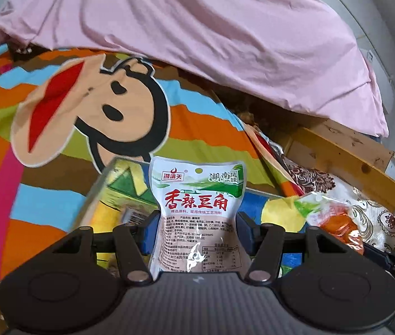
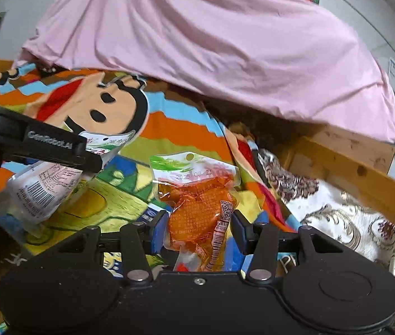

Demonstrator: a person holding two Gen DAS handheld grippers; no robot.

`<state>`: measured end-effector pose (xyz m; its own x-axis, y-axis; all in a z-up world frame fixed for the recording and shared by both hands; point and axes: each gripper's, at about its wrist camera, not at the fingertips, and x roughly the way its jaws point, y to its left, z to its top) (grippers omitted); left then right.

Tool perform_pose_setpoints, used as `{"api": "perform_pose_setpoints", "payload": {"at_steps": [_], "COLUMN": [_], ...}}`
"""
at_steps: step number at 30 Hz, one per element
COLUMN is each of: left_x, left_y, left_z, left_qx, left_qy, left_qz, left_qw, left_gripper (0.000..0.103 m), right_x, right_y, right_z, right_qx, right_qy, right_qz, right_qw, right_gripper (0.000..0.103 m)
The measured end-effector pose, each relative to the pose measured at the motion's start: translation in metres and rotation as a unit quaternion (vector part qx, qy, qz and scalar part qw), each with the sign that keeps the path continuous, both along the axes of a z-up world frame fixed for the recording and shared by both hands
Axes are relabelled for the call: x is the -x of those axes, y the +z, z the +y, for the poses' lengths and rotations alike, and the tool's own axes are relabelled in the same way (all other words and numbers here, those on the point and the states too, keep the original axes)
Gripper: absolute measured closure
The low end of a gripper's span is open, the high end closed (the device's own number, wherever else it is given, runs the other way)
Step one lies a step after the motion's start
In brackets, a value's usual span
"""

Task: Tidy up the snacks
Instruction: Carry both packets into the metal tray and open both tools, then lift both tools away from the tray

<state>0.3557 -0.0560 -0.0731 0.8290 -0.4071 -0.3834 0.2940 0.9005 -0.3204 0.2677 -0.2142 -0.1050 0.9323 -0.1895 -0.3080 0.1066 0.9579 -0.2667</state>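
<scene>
Centre-low in the left wrist view, my left gripper [image 1: 197, 233] clamps a white snack pouch [image 1: 197, 212] upright. Centre-low in the right wrist view, my right gripper [image 2: 198, 231] grips an orange snack packet [image 2: 200, 209]. Both hang above a clear bin [image 1: 97, 192] on the cartoon bedsheet [image 1: 57, 117]. Risk: slick film slipping from the pads; packets colliding.

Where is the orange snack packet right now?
Right wrist view, centre: the orange snack packet is clamped in the right tool, above the cartoon blanket, right of the white packet.
</scene>
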Motion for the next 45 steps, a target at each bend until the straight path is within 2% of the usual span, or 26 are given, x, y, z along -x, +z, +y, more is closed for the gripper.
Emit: {"api": "perform_pose_setpoints", "payload": {"at_steps": [9, 16, 18, 20, 21, 22, 25, 28, 32, 36, 41, 42, 45], "left_x": [-0.011, -0.018, -0.019, -0.019, -0.020, -0.020, -0.020, -0.019, -0.012, 0.005, 0.037, 0.045, 0.067], "left_y": [-0.019, -0.032, -0.035, -0.038, -0.039, -0.040, -0.038, -0.032, -0.016, 0.010, 0.051, 0.060, 0.082], "left_z": [-0.021, -0.026, -0.027, -0.028, -0.028, -0.028, -0.027, -0.024, -0.020, -0.014, -0.003, 0.000, 0.006], "left_qx": [-0.054, -0.067, -0.069, -0.067, -0.066, -0.064, -0.053, -0.038, -0.028, -0.026, -0.034, -0.035, -0.041], "left_qy": [-0.019, -0.033, -0.036, -0.039, -0.041, -0.041, -0.039, -0.037, -0.027, -0.010, 0.009, 0.011, 0.020], "left_qz": [0.028, 0.056, 0.064, 0.072, 0.076, 0.079, 0.083, 0.085, 0.081, 0.048, -0.008, -0.021, -0.053], "left_qw": [0.9980, 0.9956, 0.9949, 0.9944, 0.9941, 0.9940, 0.9943, 0.9949, 0.9960, 0.9985, 0.9994, 0.9991, 0.9976], "left_gripper": [0.041, 0.039, 0.035, 0.032, 0.031, 0.030, 0.022, 0.019, 0.015, 0.007, 0.001, 0.001, 0.001], "right_x": [-0.035, -0.041, -0.043, -0.043, -0.043, -0.043, -0.039, -0.034, -0.018, 0.005, 0.039, 0.047, 0.071], "right_y": [-0.023, -0.035, -0.038, -0.041, -0.041, -0.040, -0.033, -0.021, 0.002, 0.032, 0.067, 0.073, 0.092], "right_z": [-0.005, -0.006, -0.007, -0.007, -0.007, -0.007, -0.011, -0.016, -0.022, -0.026, -0.028, -0.028, -0.028], "right_qx": [0.003, -0.004, -0.013, -0.015, -0.013, -0.010, -0.017, -0.023, -0.031, -0.051, -0.076, -0.080, -0.090], "right_qy": [0.004, 0.006, 0.010, 0.014, 0.013, 0.010, 0.009, 0.000, -0.012, -0.022, -0.027, -0.027, -0.025], "right_qz": [0.059, 0.084, 0.093, 0.098, 0.096, 0.093, 0.082, 0.071, 0.035, -0.012, -0.067, -0.080, -0.114], "right_qw": [0.998, 0.996, 0.995, 0.995, 0.995, 0.996, 0.996, 0.997, 0.999, 0.998, 0.994, 0.993, 0.989], "right_gripper": [0.053, 0.050, 0.050, 0.047, 0.042, 0.034, 0.025, 0.022, 0.017, 0.009, 0.004, 0.001, 0.001]}}
